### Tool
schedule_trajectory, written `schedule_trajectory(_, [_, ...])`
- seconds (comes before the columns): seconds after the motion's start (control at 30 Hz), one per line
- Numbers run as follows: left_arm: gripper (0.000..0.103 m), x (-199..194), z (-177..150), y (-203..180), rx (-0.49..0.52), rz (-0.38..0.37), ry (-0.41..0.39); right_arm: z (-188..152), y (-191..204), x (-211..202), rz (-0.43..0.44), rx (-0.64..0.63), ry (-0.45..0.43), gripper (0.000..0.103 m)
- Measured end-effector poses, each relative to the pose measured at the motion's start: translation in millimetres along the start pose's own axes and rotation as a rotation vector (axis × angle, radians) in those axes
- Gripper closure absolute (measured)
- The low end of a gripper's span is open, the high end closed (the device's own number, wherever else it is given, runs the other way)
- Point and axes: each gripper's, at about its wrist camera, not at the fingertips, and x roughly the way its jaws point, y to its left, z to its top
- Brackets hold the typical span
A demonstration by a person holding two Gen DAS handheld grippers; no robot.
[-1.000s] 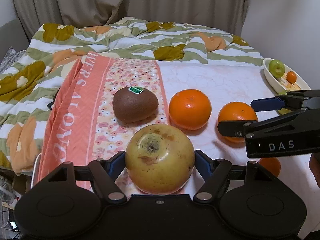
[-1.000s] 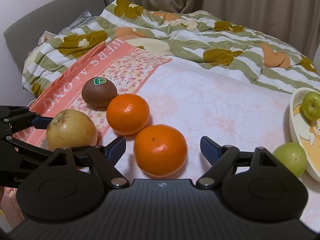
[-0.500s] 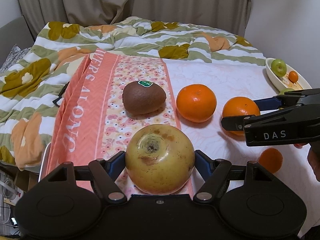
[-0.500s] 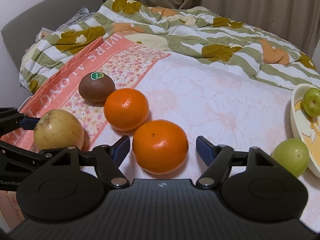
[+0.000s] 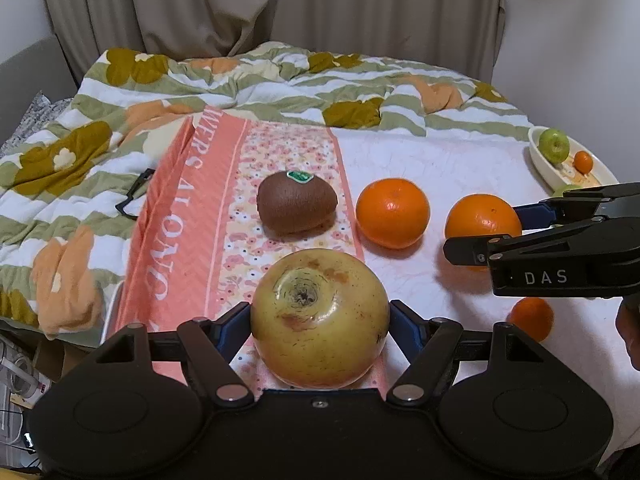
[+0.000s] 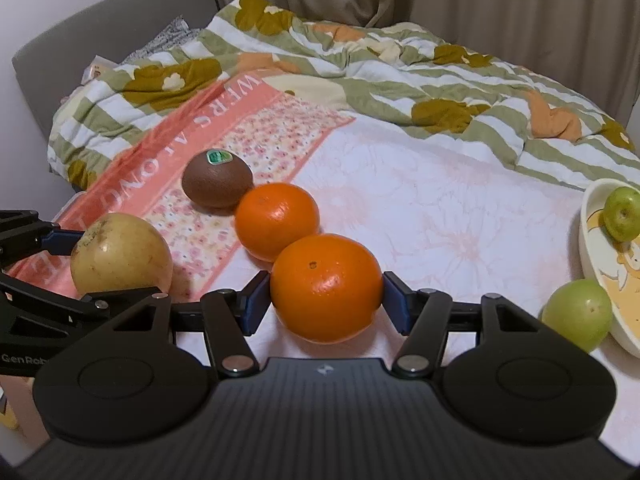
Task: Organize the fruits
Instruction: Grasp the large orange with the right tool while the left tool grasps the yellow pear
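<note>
Gripping a yellow apple (image 5: 320,318) between both blue pads, left gripper (image 5: 320,320) closed on the fruit's sides, stem hollow turned toward the camera. Closed likewise on the near orange (image 6: 326,288), right gripper (image 6: 326,292), pads pressed to either flank of the fruit, which seems to sit on the white floral sheet (image 6: 440,216), though contact underneath is hidden. Just behind it, a second orange (image 6: 277,226), touching or nearly touching the first in the right wrist view. Farther back on the pink flowered cloth (image 5: 240,208), a brown kiwi (image 5: 297,204) with a green sticker on top. At the right edge, a cream dish (image 6: 590,240) holding a green apple (image 6: 622,218) and a small orange fruit (image 5: 583,161); another green apple (image 6: 579,316) on the sheet just beside the dish rim. Near the right gripper in the left wrist view, a small tangerine (image 5: 532,318) on the sheet. Behind everything, a rumpled green-striped quilt (image 5: 280,84) and beige curtains (image 5: 320,8).
</note>
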Motion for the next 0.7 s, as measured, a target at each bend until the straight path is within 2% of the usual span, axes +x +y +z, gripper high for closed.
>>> schedule_trajectory(0.37, [0.026, -51, 9, -13, 0.013, -0.011, -0.084, 6, 3, -62, -0.03, 0.031, -0.077, 0.028])
schedule_trajectory(0.7, [0.026, -101, 27, -43, 0.057, -0.065, -0.172, -1, -16, -144, -0.119, 0.127, -0.148, 0.028])
